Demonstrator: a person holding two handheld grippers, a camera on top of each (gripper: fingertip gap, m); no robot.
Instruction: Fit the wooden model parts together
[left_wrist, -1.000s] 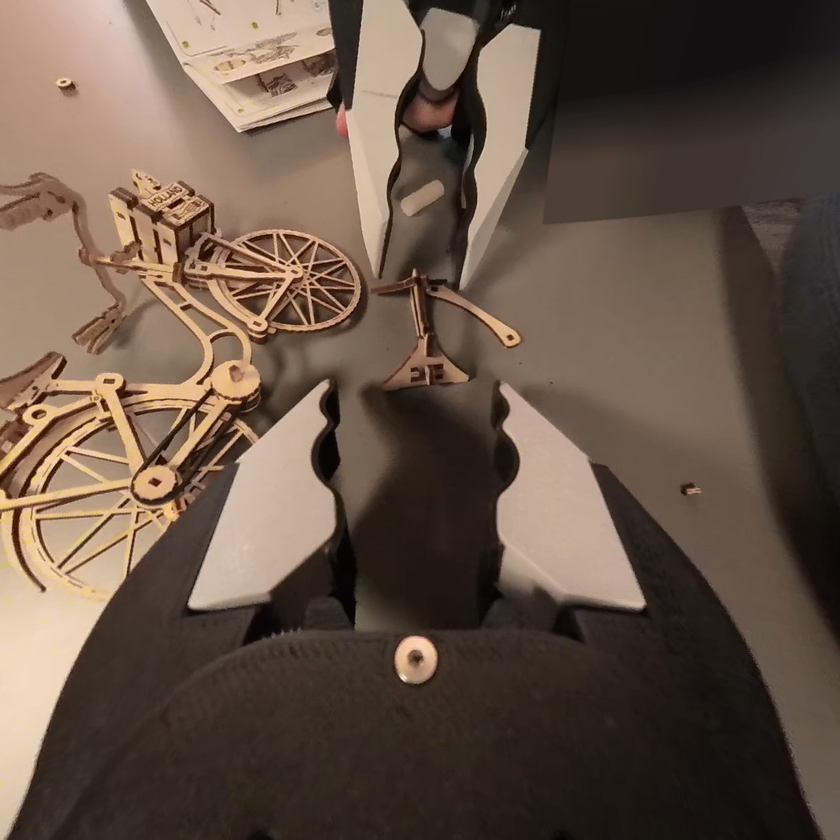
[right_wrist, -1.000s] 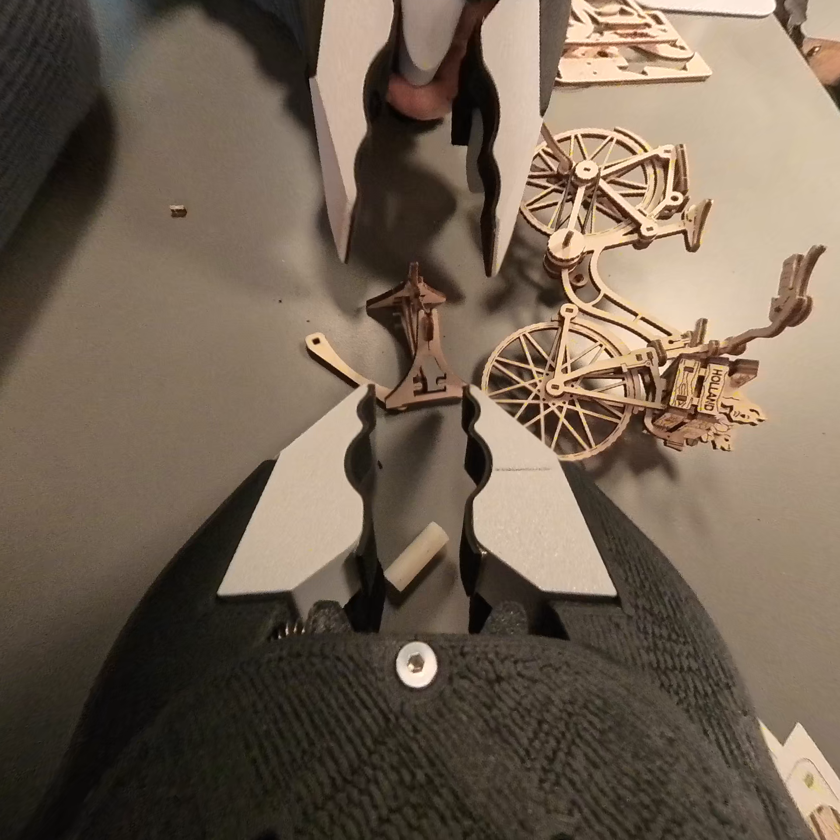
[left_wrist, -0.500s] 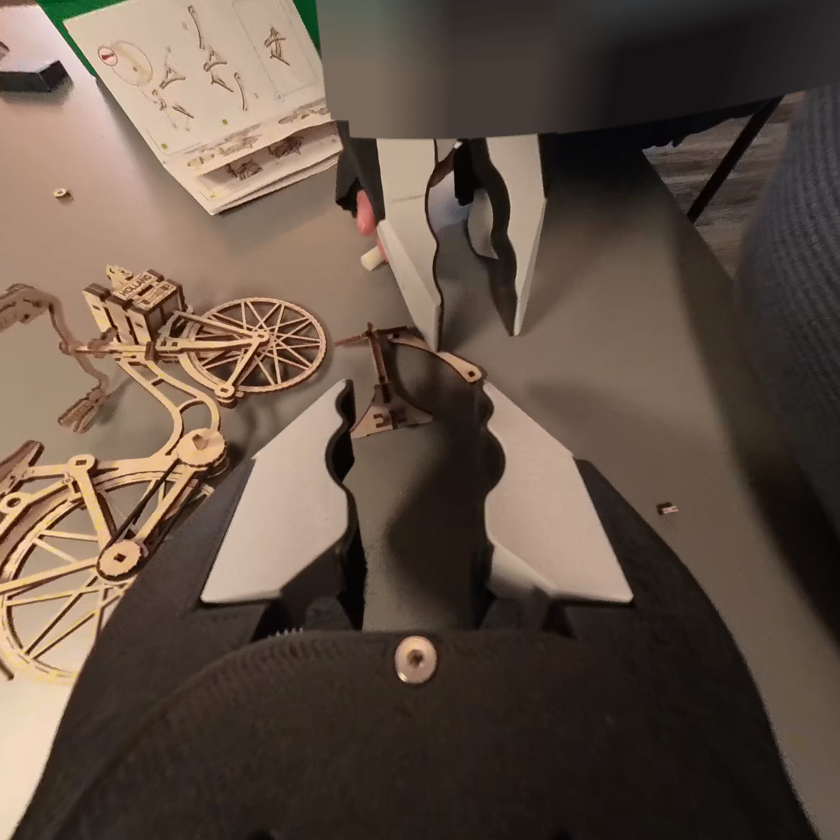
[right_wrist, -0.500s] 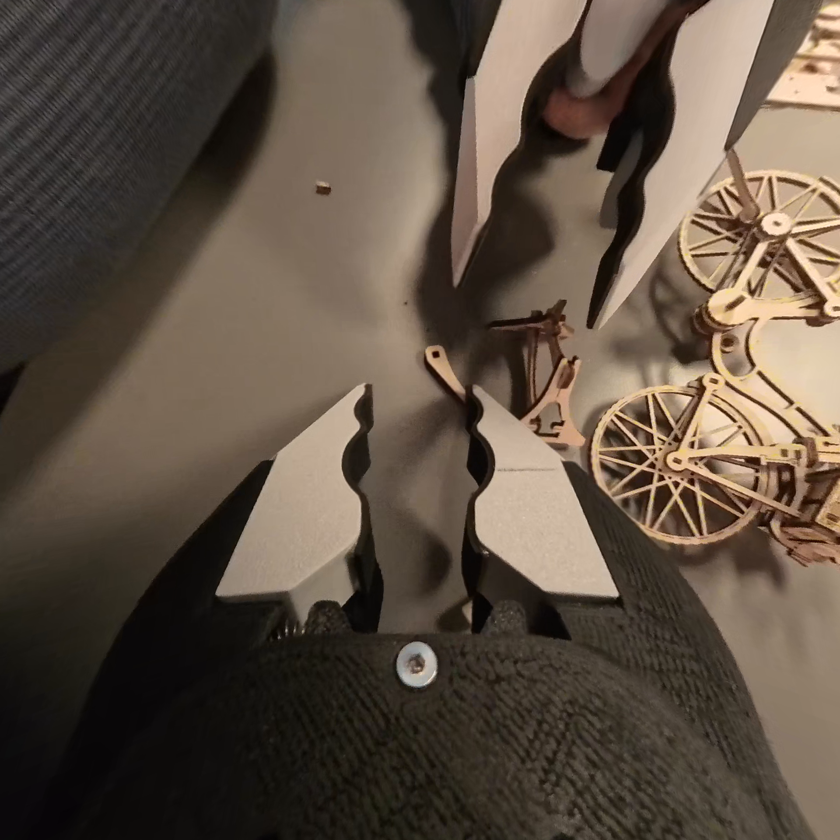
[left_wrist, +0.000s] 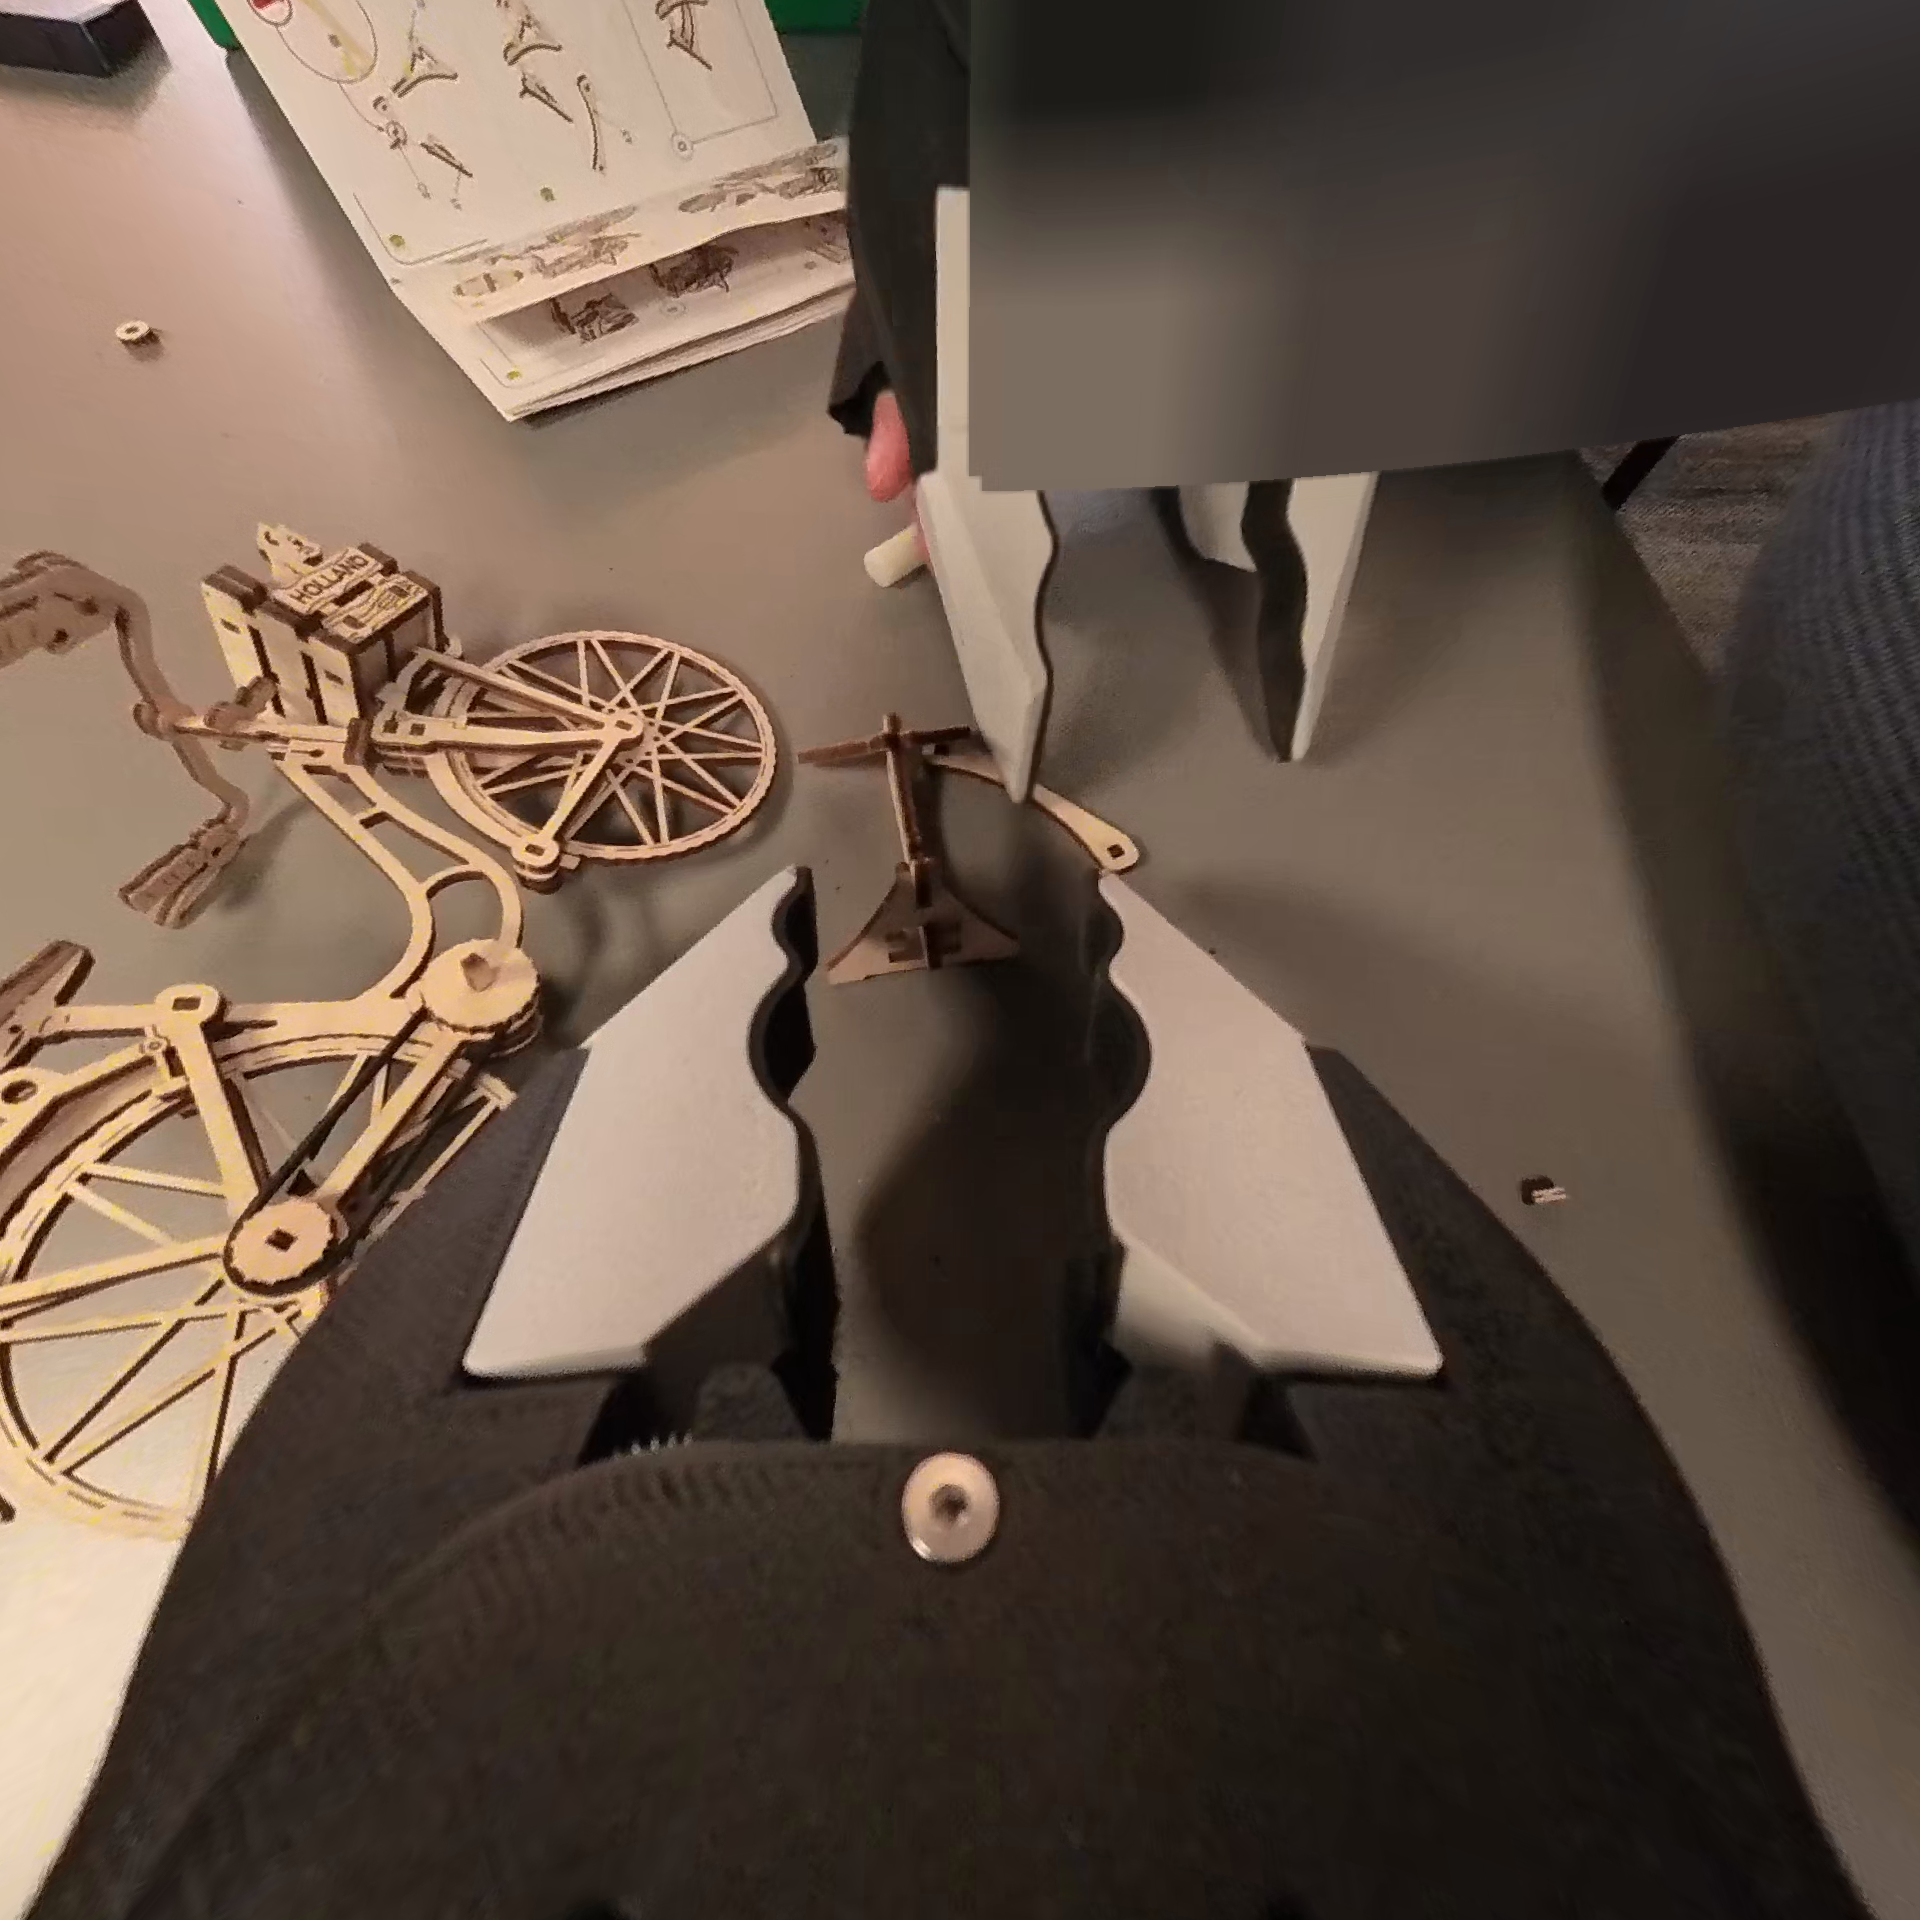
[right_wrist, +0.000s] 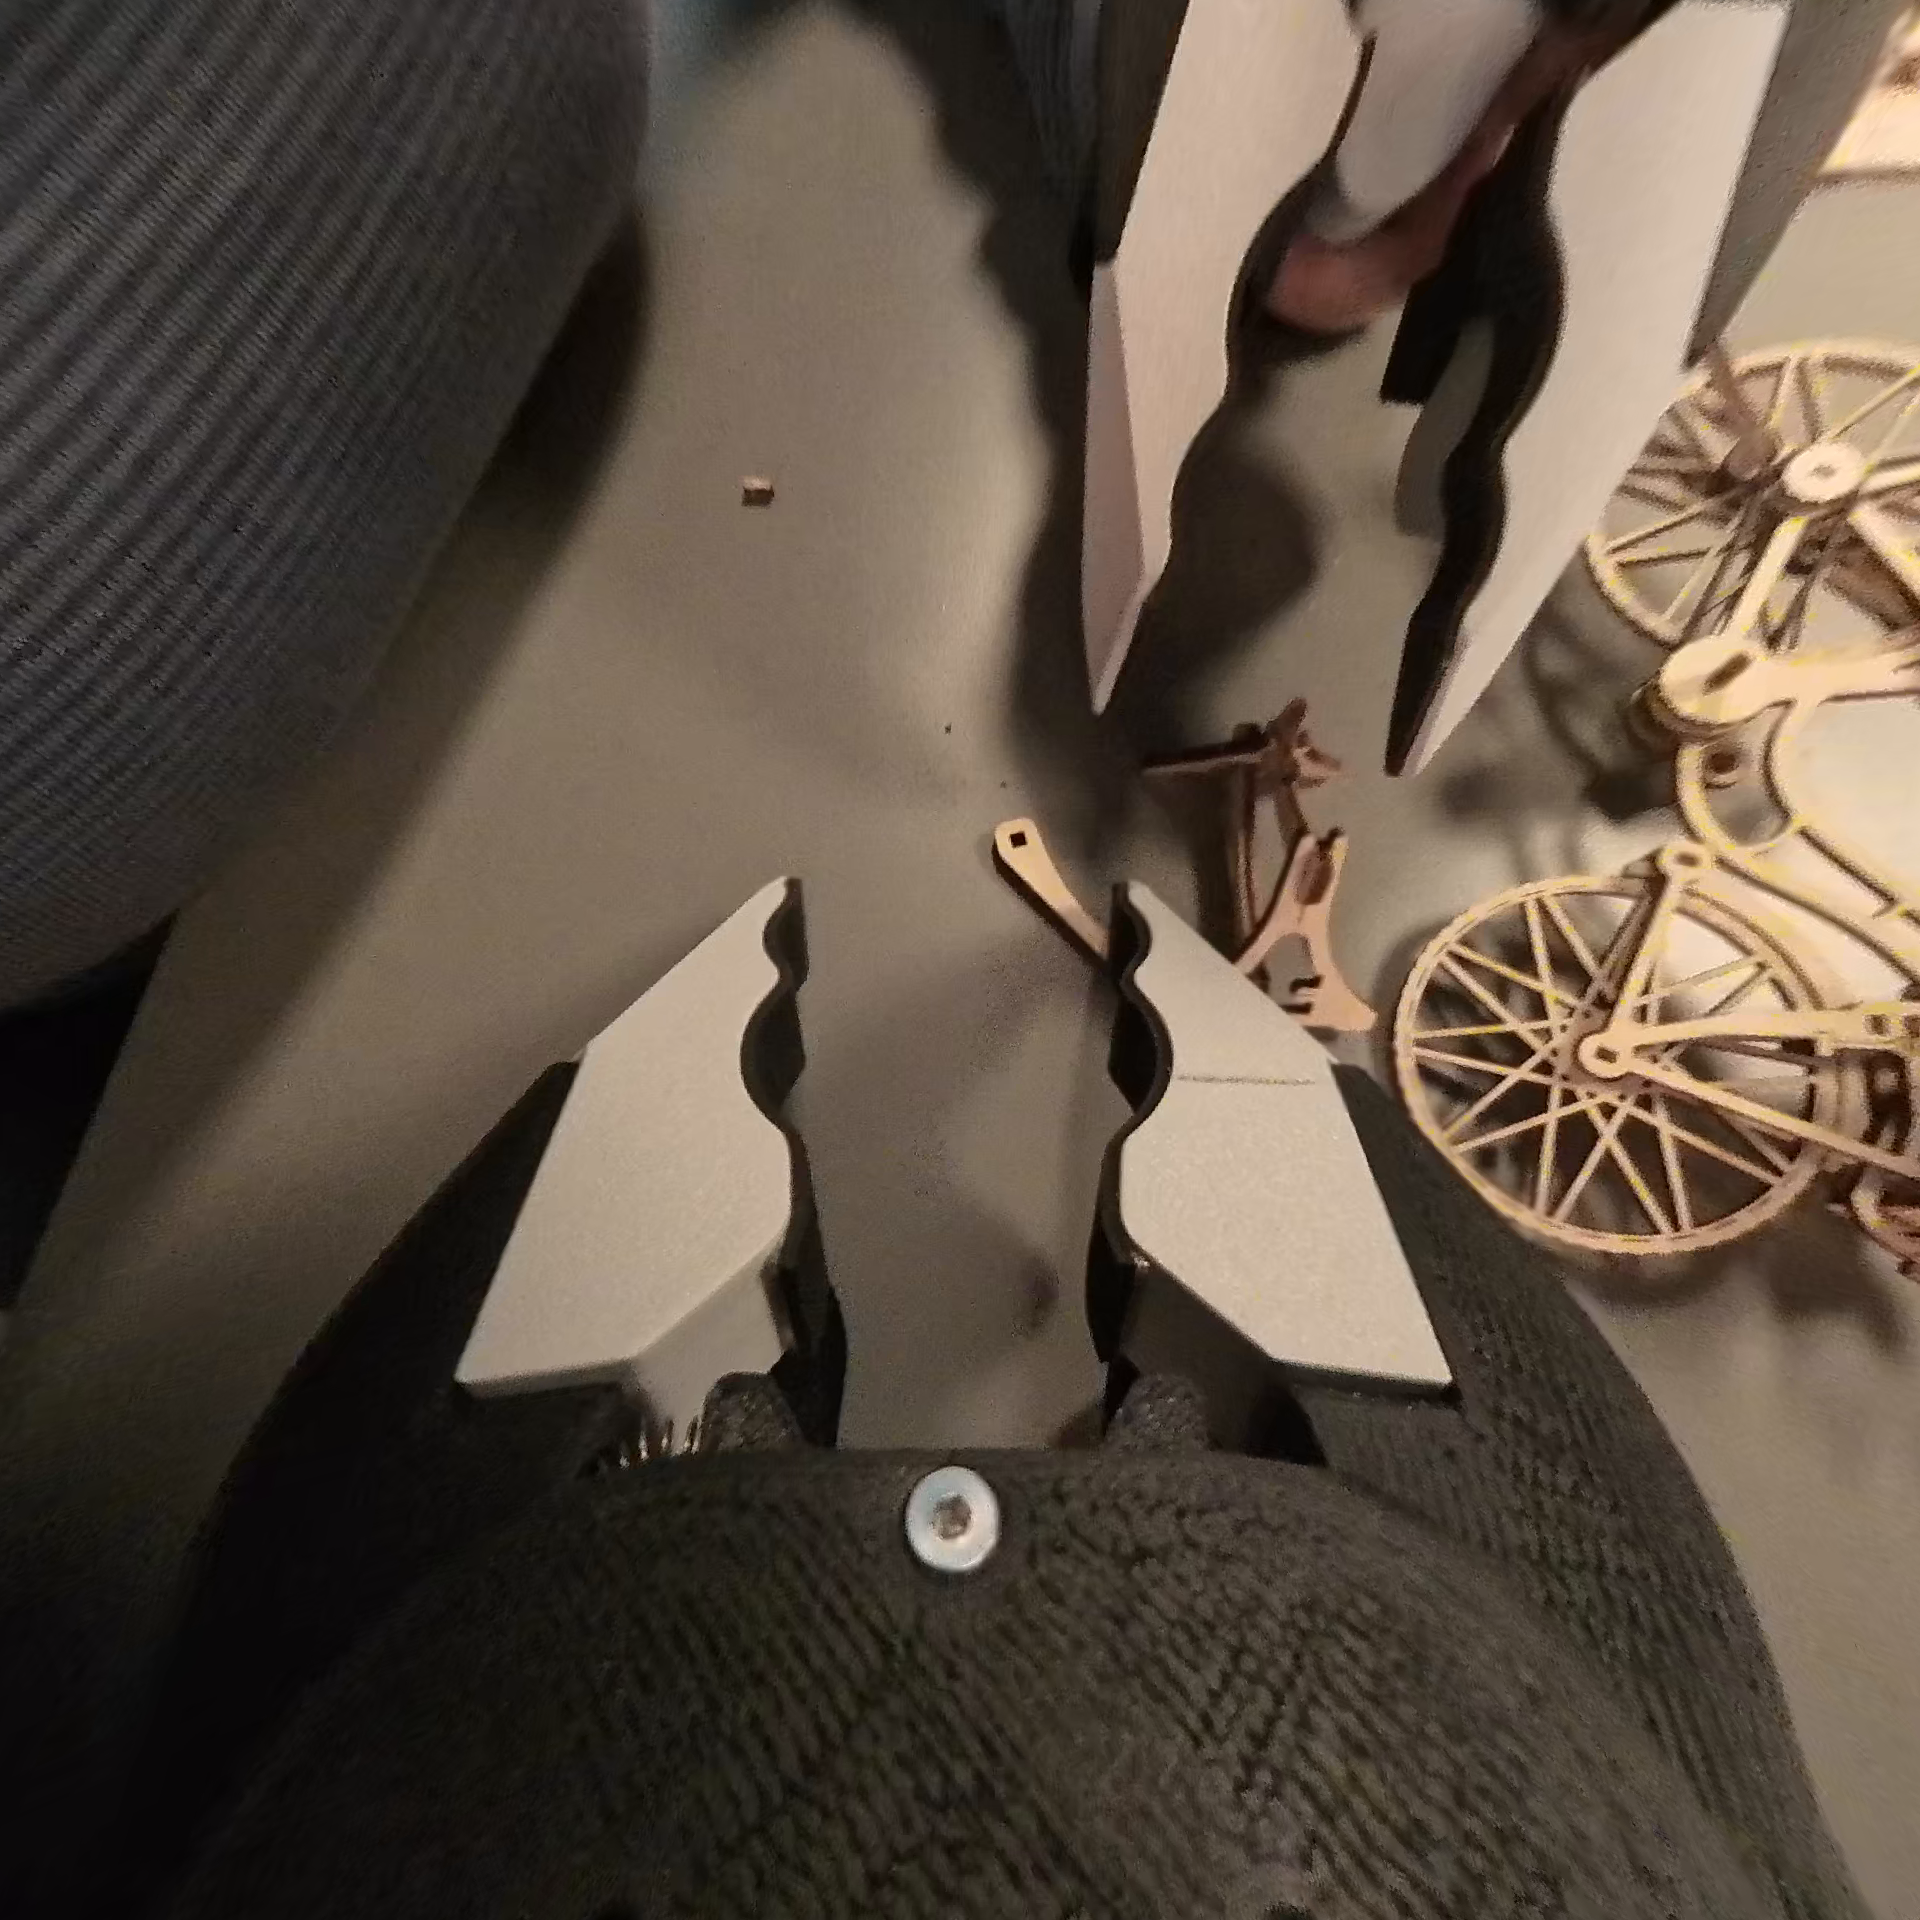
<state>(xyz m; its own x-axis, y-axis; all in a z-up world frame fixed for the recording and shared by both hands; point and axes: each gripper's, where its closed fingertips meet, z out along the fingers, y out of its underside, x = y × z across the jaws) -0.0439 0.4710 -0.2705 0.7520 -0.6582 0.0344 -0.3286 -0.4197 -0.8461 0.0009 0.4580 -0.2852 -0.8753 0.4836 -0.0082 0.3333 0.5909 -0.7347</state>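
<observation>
A small brown wooden sub-assembly with a thin curved arm lies on the grey table. My left gripper is open and empty, and the sub-assembly's flared base sits just between its fingertips. My right gripper faces it from the far side, open and empty, with one fingertip down at the curved arm. In the right wrist view the sub-assembly lies right of my open right gripper, under the left gripper. A partly built wooden bicycle lies to the left.
An instruction booklet lies at the back left. A white cylinder lies beside the right gripper. A small dark bit and a wooden ring lie loose. A blue-grey upholstered seat borders the table. The small dark bit is about equally far from each gripper, around 10 cm.
My left gripper has moved forward so the sub-assembly's base now lies at its fingertips. My right gripper has shifted sideways; the sub-assembly now lies off to its right. Both stay open.
</observation>
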